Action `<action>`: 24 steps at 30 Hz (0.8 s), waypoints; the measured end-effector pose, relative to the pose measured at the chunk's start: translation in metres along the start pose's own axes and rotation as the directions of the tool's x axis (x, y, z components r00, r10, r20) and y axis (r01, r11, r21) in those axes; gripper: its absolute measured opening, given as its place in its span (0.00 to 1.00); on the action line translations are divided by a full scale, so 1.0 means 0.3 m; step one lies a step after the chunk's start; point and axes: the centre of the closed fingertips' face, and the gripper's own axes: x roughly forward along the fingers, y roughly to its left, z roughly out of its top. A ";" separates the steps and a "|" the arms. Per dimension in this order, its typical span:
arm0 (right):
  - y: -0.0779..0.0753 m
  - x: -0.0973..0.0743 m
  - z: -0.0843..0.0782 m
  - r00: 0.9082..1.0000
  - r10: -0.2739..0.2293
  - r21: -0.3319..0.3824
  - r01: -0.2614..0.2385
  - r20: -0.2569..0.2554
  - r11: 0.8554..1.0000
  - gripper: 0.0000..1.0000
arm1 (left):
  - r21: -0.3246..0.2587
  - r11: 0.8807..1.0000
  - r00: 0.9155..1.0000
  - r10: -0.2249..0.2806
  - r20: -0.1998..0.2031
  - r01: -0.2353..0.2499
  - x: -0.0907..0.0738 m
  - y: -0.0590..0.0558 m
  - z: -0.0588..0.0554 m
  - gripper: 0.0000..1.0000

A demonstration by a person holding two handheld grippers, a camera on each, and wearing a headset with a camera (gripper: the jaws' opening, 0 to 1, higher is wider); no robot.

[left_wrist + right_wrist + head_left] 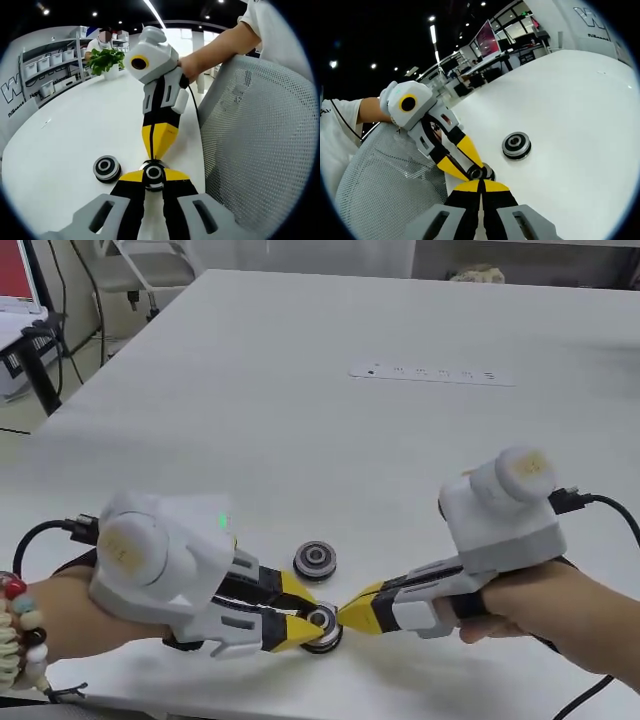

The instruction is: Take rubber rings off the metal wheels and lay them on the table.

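Note:
A small metal wheel with a dark rubber ring sits near the table's front edge, and my left gripper is shut on it from the left. In the left gripper view the yellow jaws clamp the wheel on both sides. My right gripper comes in from the right, shut, its tips touching the wheel's rim. I cannot tell whether it pinches the ring. A second wheel with its ring lies flat just behind, free of both grippers.
A white power strip lies far back on the white table. A grey mesh chair back stands close behind the table's front edge. A potted plant is at the far end.

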 end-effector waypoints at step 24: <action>0.015 0.006 0.013 1.000 0.017 -0.009 -0.017 0.012 1.000 0.00 | 0.001 1.000 1.000 0.000 0.005 0.000 0.001 -0.001 -0.001 0.07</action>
